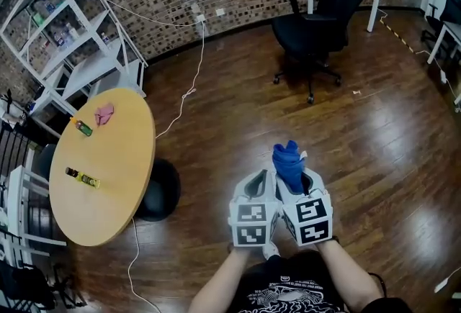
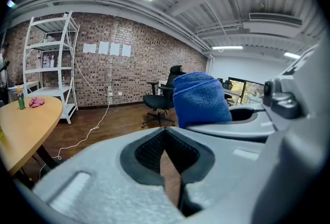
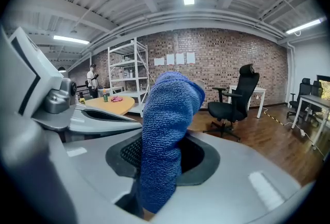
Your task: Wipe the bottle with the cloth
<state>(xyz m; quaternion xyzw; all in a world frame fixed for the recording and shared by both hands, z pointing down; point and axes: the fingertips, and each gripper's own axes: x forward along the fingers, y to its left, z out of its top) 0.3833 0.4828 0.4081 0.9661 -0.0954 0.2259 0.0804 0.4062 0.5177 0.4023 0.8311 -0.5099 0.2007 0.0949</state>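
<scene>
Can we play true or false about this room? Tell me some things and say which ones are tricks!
1. The right gripper is holding a blue cloth. True.
2. The left gripper is wide open. False: its jaws are shut, with nothing between them.
3. A pink cloth lies on the round table. True.
4. The office chair is red. False: it is black.
</scene>
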